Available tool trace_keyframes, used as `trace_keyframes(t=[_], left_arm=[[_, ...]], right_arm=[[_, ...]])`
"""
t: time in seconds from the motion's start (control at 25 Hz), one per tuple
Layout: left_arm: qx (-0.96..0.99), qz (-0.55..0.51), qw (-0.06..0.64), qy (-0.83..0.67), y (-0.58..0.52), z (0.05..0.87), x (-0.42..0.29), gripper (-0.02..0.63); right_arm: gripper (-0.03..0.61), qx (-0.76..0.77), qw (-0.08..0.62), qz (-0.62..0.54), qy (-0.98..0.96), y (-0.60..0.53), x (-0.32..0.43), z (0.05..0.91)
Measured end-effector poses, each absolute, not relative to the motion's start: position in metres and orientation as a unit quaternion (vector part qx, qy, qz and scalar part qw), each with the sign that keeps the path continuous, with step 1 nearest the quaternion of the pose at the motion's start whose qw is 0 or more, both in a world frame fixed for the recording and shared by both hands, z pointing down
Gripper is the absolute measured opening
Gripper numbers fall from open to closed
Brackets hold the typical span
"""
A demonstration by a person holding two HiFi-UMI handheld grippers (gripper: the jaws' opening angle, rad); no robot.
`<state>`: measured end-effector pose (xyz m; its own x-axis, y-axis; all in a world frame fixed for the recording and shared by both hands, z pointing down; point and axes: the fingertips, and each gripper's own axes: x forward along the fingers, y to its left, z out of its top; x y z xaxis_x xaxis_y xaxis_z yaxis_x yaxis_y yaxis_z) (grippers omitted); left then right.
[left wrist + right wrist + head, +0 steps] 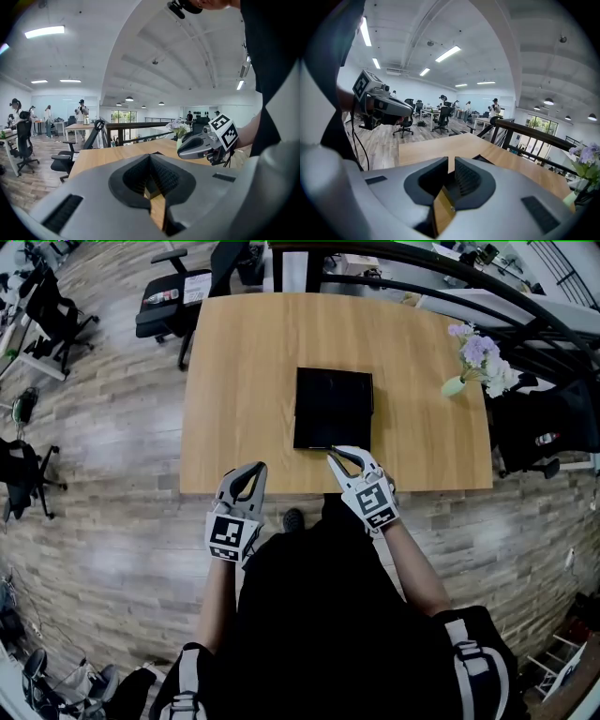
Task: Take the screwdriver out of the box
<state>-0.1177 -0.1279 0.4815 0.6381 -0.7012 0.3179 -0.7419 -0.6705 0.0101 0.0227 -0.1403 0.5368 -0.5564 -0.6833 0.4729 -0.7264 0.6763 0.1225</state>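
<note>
Filling the middle of the head view is the big light brown wooden table [244, 381]. On it, a bit right of the middle, lies the flat black square box [333, 407]. Its lid looks shut, so I think the screwdriver is inside it; no view shows the screwdriver. The job has hardly begun: the box must be opened and the tool lifted out.

The grey left gripper [257, 467] hangs at the near table edge, in the lower middle of the frame, apart from the box. Its jaws are pressed together with nothing between them. The grey right gripper [331, 455] points at the near edge of the box, just beside it. Its jaws are nearly together, with only a thin slit, and it holds nothing.

The small vase of pale purple flowers [478, 357] stands at the upper right.

Only the head view shows the whole box. Only the gripper views show the jaws up close, and each shows the other gripper.
</note>
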Motion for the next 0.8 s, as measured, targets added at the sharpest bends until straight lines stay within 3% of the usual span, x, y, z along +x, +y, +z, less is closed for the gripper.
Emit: trace_keyframes(t=[0.48,0.8], left_arm=[[0.891,0.155,0.090,-0.417,-0.187,0.486,-0.084,0.021],[0.885,0.167,0.114,-0.419,-0.212,0.498,-0.065,0.021]], right_arm=[[0.057,0.372,0.253,0.054,-0.891,-0.219,0.057,0.543],[0.058,0.306,0.316,0.069,-0.896,-0.236,0.067,0.585]])
